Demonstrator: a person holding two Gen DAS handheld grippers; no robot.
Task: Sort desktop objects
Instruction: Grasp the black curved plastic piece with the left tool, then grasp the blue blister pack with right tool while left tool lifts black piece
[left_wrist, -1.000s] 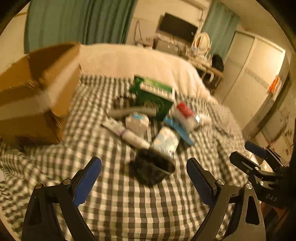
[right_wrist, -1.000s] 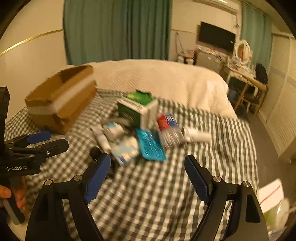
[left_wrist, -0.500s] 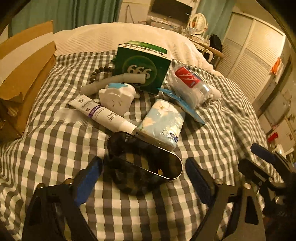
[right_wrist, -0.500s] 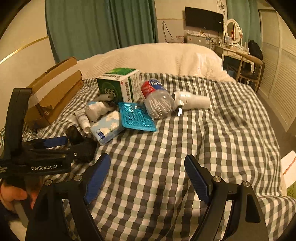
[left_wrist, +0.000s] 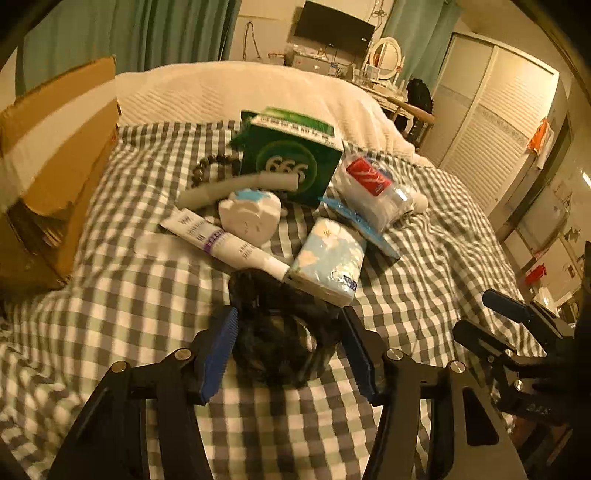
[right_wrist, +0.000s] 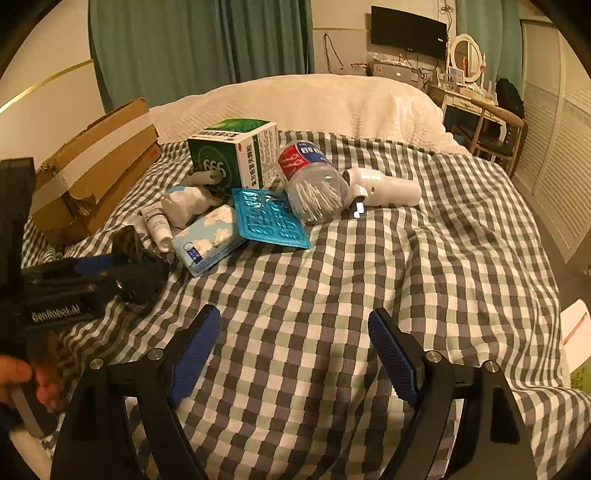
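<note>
Closing around the dark round object (left_wrist: 280, 332), your left gripper (left_wrist: 290, 352) is bringing its blue pads in on either side; the object is sitting between them on the checked bedcover (left_wrist: 147, 295), and you cannot tell whether the pads are touching it yet. Just beyond it, a tissue pack (left_wrist: 328, 264) and a white tube (left_wrist: 229, 245) are lying side by side, with a green box (left_wrist: 288, 162), a plastic bottle (left_wrist: 373, 188) and a blue blister sheet (right_wrist: 269, 218) farther off. At the far left, a cardboard box (left_wrist: 55, 162) is standing open; its contents are not showing. Your right gripper (right_wrist: 293, 354) is hovering to the right with its jaws spread wide over bare bedcover, holding nothing.
</note>
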